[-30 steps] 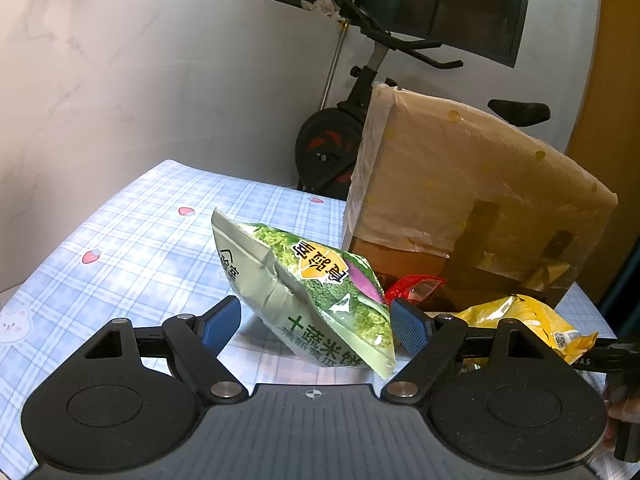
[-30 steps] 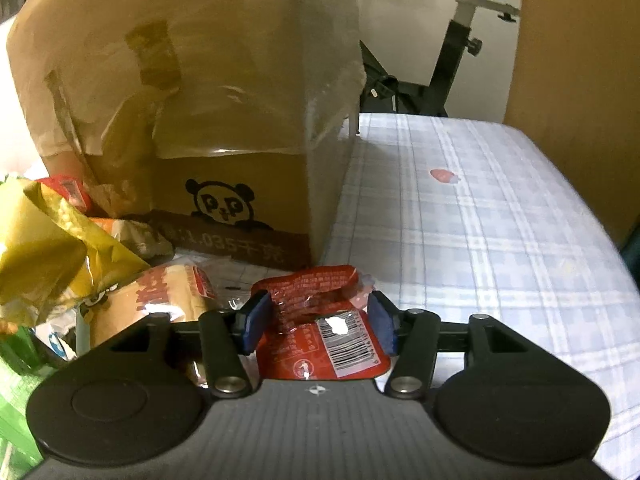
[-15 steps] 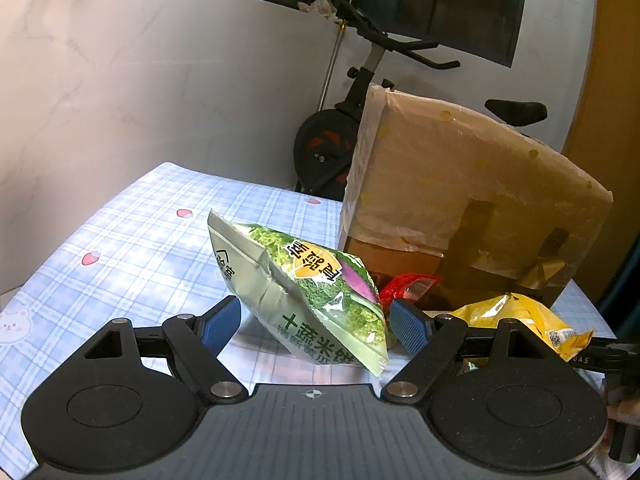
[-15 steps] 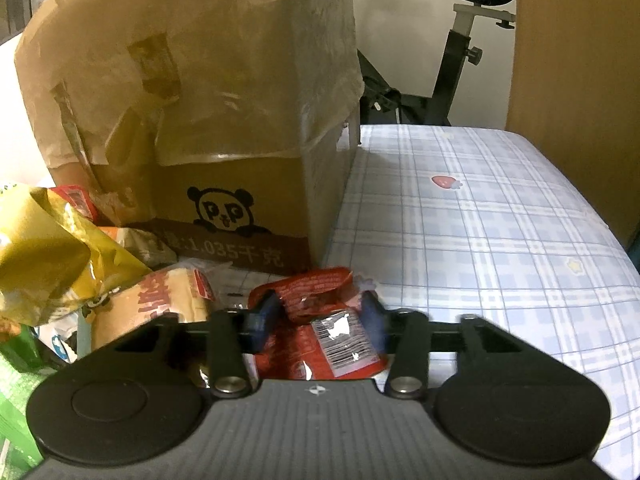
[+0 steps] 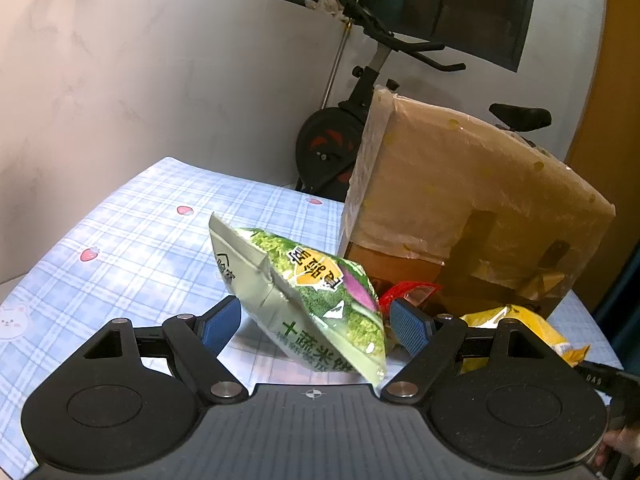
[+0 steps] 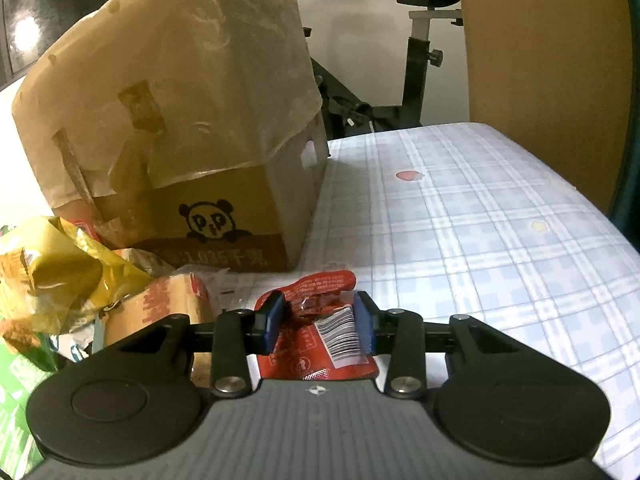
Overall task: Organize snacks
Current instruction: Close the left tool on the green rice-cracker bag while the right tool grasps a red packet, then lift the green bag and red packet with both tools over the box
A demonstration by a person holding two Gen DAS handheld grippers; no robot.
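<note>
Two grippers engaged: your right gripper [image 6: 319, 322] clamps the red sachet [image 6: 316, 332], left gripper [image 5: 316, 324] gapes around the green rice-cracker bag [image 5: 304, 296]; lift toward the cardboard box [image 6: 224, 200].

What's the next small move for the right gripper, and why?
Probably lift straight up a little. The right gripper has its fingers pinched on the red snack packet, which crumples between them. The cardboard box stands just ahead and other snacks crowd its left, so up looks like the clearest way out. The left gripper is open around the green bag.
</note>
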